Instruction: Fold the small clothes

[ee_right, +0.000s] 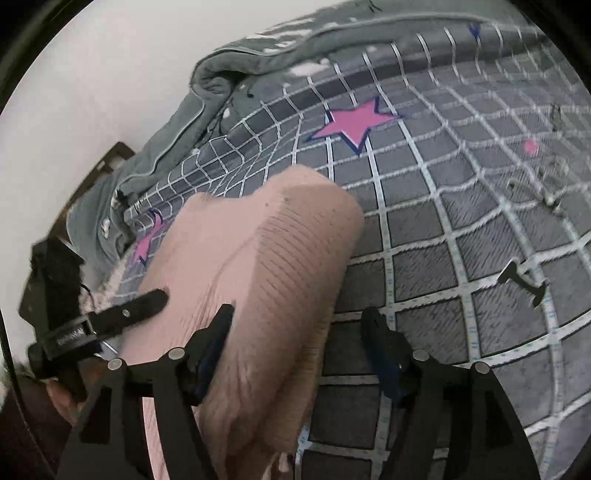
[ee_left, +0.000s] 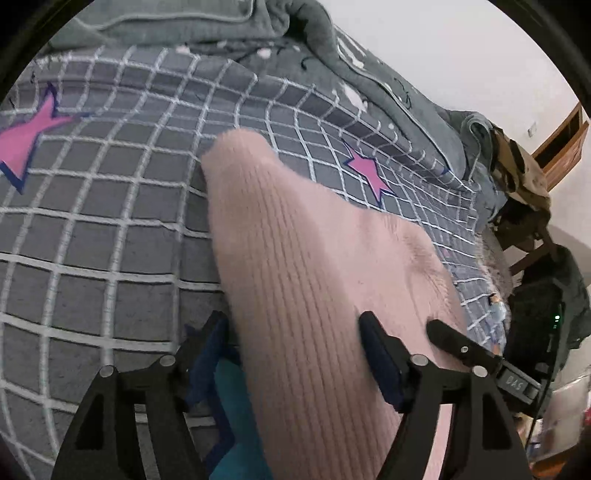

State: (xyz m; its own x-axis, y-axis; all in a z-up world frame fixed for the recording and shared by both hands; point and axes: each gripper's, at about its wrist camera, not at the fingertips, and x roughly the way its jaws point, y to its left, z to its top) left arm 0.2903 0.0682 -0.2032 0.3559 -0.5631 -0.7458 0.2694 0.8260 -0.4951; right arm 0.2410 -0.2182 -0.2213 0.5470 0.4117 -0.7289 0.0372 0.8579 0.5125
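Jaws, left gripper (ee_left: 295, 328): spread wide, pink garment (ee_left: 314, 295) lying between them, neither pad pressing it.
Jaws, right gripper (ee_right: 299, 325): spread wide too; knit bunches against the left finger only.
Pink garment: ribbed, fuzzy knit, rounded end pointing away, resting on the bed.
Bed cover (ee_left: 110, 240): grey fabric, white grid lines, pink stars (ee_right: 354, 120) edged in navy.
Blanket (ee_left: 221, 26): grey-green fleece, heaped along the far edge.
Writing: small lettering on the neighbouring gripper body, unreadable.
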